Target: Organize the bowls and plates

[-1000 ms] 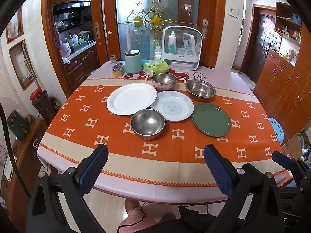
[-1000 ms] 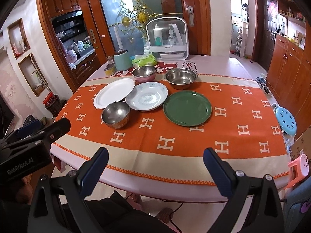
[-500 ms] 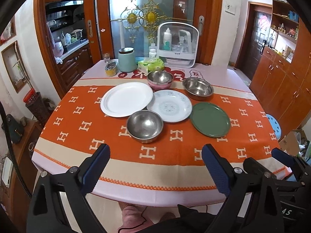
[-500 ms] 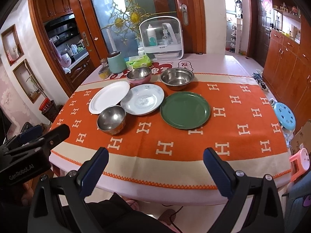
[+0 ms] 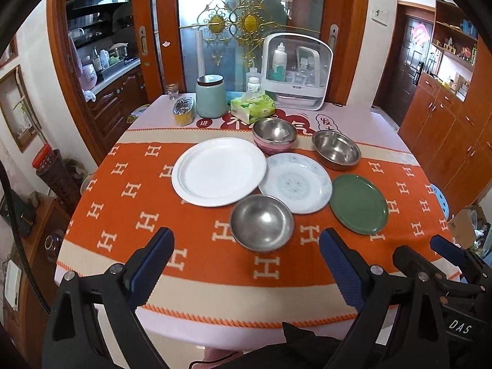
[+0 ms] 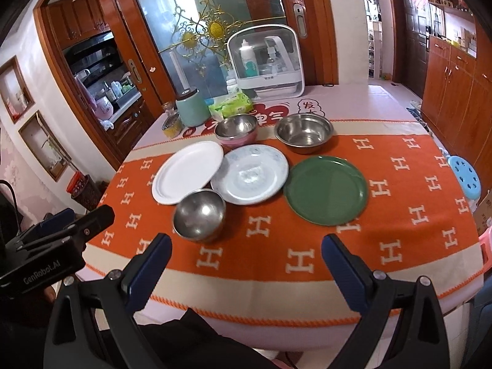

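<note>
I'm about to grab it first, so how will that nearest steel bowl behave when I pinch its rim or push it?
The nearest steel bowl looks thin-walled metal, so probably light and stiff. Its polished, rounded side may slip in a rim pinch. It stands upright on the orange tablecloth, so a push likely drags cloth or rocks it rather than rolling.

An orange cloth (image 5: 129, 203) with white H marks and cream bands covers the counter. On it: a white plate (image 5: 219, 176), a pale blue-patterned plate (image 5: 296, 186), a dark green plate (image 5: 359, 204), silver steel bowls (image 5: 262, 222), one pink-sided bowl (image 5: 274, 135).
</note>
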The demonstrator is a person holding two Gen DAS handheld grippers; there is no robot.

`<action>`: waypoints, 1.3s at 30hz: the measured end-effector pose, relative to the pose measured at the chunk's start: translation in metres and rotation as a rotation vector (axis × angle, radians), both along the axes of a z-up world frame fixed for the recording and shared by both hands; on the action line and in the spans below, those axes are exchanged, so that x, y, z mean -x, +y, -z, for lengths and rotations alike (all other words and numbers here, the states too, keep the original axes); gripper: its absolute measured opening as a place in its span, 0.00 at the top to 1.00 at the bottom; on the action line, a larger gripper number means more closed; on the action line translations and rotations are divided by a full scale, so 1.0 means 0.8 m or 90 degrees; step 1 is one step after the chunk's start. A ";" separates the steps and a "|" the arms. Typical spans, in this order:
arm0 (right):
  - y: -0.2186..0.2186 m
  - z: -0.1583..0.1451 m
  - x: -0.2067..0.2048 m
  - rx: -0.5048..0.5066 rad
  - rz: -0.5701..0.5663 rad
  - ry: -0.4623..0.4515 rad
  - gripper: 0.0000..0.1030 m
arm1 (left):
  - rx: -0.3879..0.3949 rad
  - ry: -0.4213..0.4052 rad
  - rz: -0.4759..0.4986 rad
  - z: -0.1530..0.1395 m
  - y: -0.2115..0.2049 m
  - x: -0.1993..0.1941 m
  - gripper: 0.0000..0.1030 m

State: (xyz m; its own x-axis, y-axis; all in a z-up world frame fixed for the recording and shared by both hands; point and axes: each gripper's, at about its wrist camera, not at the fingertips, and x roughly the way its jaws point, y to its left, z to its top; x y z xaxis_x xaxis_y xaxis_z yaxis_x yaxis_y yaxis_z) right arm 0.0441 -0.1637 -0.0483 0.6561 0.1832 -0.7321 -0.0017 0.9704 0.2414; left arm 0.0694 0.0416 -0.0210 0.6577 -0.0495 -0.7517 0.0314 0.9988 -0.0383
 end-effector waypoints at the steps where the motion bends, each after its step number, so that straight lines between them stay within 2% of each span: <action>1: 0.006 0.000 -0.007 -0.008 0.001 -0.001 0.04 | 0.004 0.001 0.005 0.001 0.006 -0.006 0.08; 10: 0.050 0.007 -0.062 -0.030 0.018 0.013 0.04 | 0.018 0.047 0.037 0.019 0.066 -0.076 0.08; 25: 0.088 0.039 -0.164 -0.090 0.102 0.098 0.05 | 0.047 0.145 0.071 0.060 0.172 -0.202 0.08; 33: 0.095 0.062 -0.212 -0.111 0.147 0.115 0.05 | 0.047 0.165 0.074 0.084 0.218 -0.269 0.08; 39: 0.102 0.083 -0.242 -0.122 0.165 0.129 0.05 | 0.085 0.170 0.100 0.111 0.243 -0.314 0.08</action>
State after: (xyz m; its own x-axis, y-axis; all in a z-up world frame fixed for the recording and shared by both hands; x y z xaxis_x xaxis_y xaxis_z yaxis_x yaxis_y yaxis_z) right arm 0.2377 -0.0821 -0.1146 0.5436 0.1763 -0.8206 0.3050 0.8693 0.3889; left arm 0.3207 0.2362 -0.1096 0.4144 -0.2439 -0.8768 0.1558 0.9682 -0.1957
